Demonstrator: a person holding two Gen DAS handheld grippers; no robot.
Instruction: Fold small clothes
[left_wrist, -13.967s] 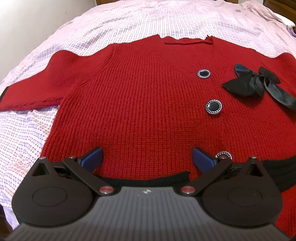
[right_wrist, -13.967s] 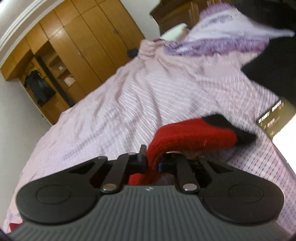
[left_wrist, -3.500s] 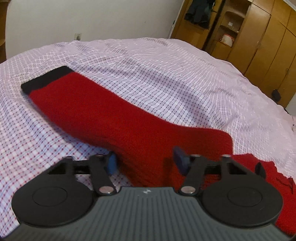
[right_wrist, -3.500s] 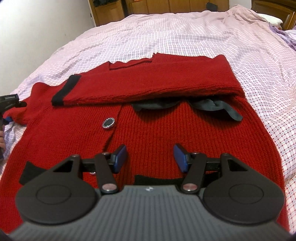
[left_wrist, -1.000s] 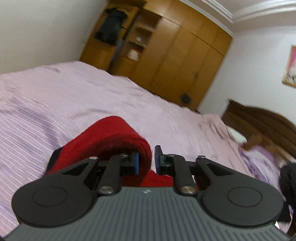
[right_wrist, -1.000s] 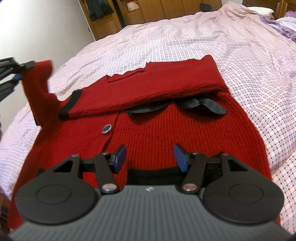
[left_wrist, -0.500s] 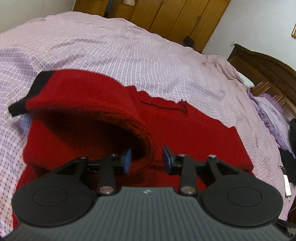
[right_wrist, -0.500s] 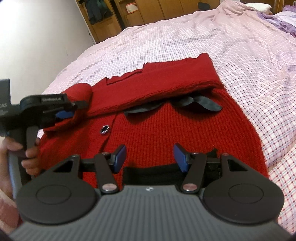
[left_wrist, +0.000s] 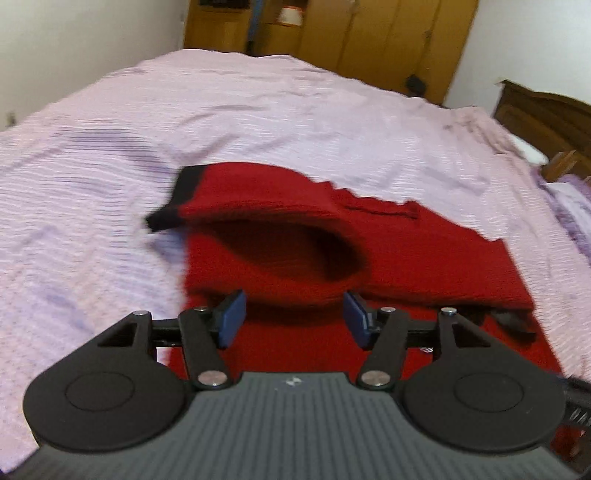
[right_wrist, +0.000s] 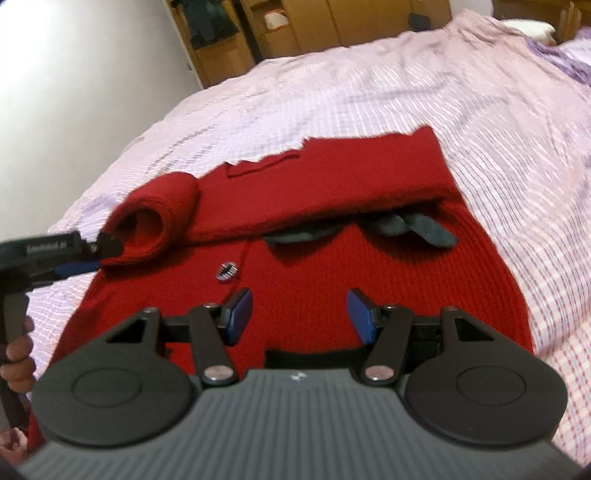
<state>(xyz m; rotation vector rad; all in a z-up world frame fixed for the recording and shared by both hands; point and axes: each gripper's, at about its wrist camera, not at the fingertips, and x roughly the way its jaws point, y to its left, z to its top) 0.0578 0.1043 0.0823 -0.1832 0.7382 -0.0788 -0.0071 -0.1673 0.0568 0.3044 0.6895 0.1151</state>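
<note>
A red knit cardigan (right_wrist: 369, 288) with a black hem lies flat on the bed. Its right sleeve (right_wrist: 332, 188) is folded across the chest over a black bow (right_wrist: 417, 225). Its left sleeve (left_wrist: 266, 206) with a black cuff (left_wrist: 177, 206) lies doubled over in a loose loop; it also shows in the right wrist view (right_wrist: 155, 225). My left gripper (left_wrist: 293, 317) is open and empty just in front of that loop; it also shows in the right wrist view (right_wrist: 79, 258). My right gripper (right_wrist: 299, 314) is open and empty above the cardigan's lower front, near a button (right_wrist: 227, 273).
The bed sheet (left_wrist: 110, 147) is pink checked and spreads wide around the cardigan. Wooden wardrobes (left_wrist: 351, 40) stand at the far wall. A dark wooden headboard (left_wrist: 546, 118) and purple bedding (left_wrist: 572, 199) are at the right. A white wall (right_wrist: 74, 74) is at the left.
My left gripper has opened and let go of the left sleeve, which now rests looped on the cardigan's shoulder. My right gripper has stayed open over the lower front.
</note>
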